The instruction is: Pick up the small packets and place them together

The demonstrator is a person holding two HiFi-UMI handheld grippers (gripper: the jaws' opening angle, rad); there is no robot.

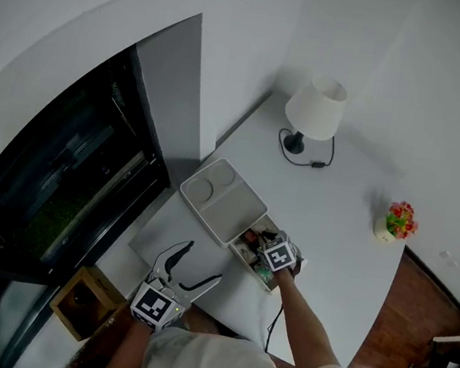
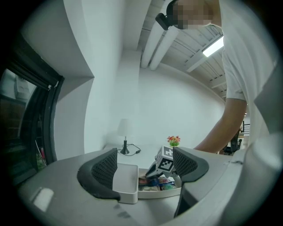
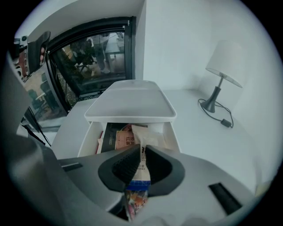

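A white box [image 3: 88, 137] stands on the white table [image 1: 333, 237] and holds several small packets [image 3: 117, 139]; its flat lid [image 1: 223, 199] is slid aside over the far half. My right gripper [image 3: 142, 151] hangs just above the open part, shut on one small white packet with a blue and coloured end [image 3: 137, 192]. In the head view this right gripper [image 1: 263, 259] covers most of the packets [image 1: 249, 240]. My left gripper [image 1: 205, 261] is held apart near the table's front edge, open and empty. In the left gripper view its jaws [image 2: 145, 154] frame the box [image 2: 126, 185] and the packets [image 2: 154, 181].
A white table lamp [image 1: 313, 114] with its cable stands at the table's far end. A small flower pot [image 1: 396, 221] is near the right edge. A dark window [image 1: 59, 179] runs along the left, and a wooden stool [image 1: 84, 299] sits below the table's corner.
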